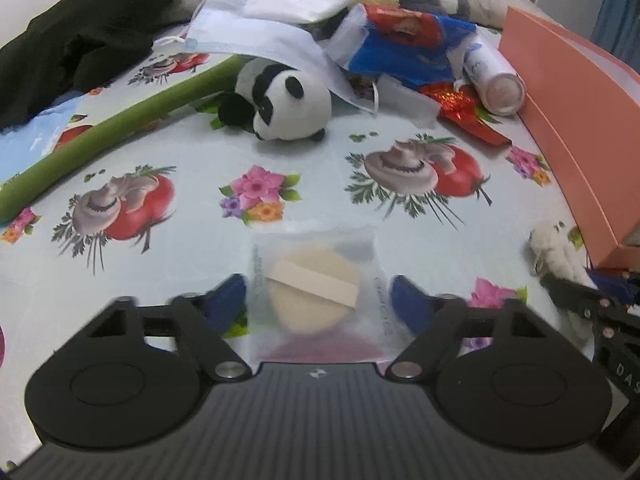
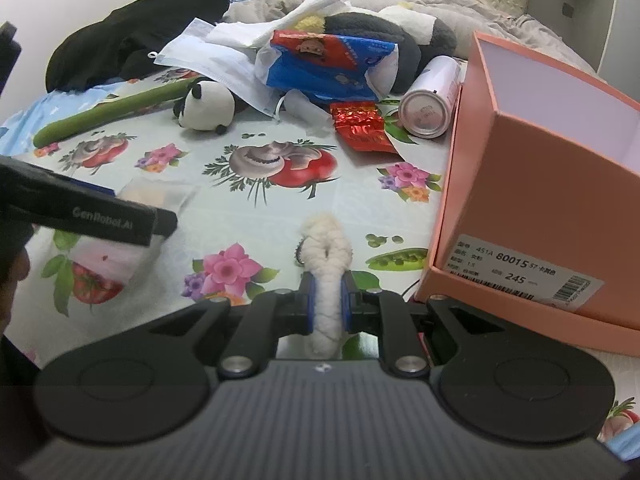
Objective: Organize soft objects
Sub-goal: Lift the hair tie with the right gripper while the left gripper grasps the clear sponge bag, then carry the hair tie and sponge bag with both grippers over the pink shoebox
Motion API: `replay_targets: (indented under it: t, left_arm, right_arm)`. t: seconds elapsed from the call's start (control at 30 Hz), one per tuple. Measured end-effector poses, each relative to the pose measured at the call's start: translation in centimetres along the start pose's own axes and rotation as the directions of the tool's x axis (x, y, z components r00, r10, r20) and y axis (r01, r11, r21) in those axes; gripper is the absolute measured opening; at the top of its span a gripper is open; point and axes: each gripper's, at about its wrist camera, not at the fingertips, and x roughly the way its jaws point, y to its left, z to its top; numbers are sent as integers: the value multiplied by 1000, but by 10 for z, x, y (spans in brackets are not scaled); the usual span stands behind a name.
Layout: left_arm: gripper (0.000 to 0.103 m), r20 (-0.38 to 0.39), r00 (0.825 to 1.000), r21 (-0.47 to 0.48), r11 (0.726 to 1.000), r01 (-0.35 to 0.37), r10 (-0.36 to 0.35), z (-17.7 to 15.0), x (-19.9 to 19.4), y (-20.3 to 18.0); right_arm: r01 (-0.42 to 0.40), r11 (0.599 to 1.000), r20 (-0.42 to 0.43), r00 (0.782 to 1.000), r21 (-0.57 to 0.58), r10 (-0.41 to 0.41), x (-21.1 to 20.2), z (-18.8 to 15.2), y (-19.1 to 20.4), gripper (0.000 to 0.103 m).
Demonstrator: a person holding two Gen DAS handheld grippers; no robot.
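My left gripper (image 1: 318, 300) is open, its blue pads either side of a clear pouch holding a beige powder puff (image 1: 314, 292) on the flowered tablecloth (image 1: 200, 152). My right gripper (image 2: 328, 304) is shut on a white fluffy plush piece (image 2: 326, 264), which also shows in the left wrist view (image 1: 556, 250). A small panda plush (image 1: 284, 100) lies further back, also in the right wrist view (image 2: 208, 106). The pouch shows in the right wrist view (image 2: 160, 196), partly behind the left gripper.
An open pink shoebox (image 2: 540, 184) stands at the right. Behind lie a face mask (image 1: 256, 32), a blue and red snack bag (image 2: 328, 64), a red packet (image 2: 362, 126), a white can (image 2: 430, 100), a green tube (image 1: 120, 120), black clothing (image 1: 80, 28) and a grey plush (image 2: 372, 28).
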Motion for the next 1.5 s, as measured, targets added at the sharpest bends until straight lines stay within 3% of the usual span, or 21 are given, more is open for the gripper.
replay_targets:
  t: [0.03, 0.1, 0.33, 0.73, 1.07, 1.5]
  left_arm:
    - [61, 1, 1000, -3, 1000, -2, 2, 2, -1, 1]
    - [52, -3, 1000, -7, 1000, -7, 7, 5, -2, 2]
    - [38, -17, 1000, -47, 999, -1, 1, 13, -9, 5]
    - [37, 27, 997, -85, 993, 77, -75, 25, -70, 4]
    - [37, 115, 981, -98, 981, 169, -157, 62, -131, 1]
    - [37, 183, 952, -59, 964, 259, -245, 100, -171, -30]
  right_arm:
    - [-1, 1000, -1, 1000, 4, 1, 0, 0, 0, 16]
    - [-6, 1000, -2, 1000, 18, 6, -1, 1, -1, 15]
    - [-14, 999, 23, 1000, 39, 13, -11, 12, -4, 14]
    - [-40, 998, 112, 993, 52, 34, -55, 39, -2, 14]
    - [-58, 996, 230, 972, 67, 41, -102, 75, -10, 14]
    - [18, 994, 319, 946, 110, -53, -147, 96, -50, 14]
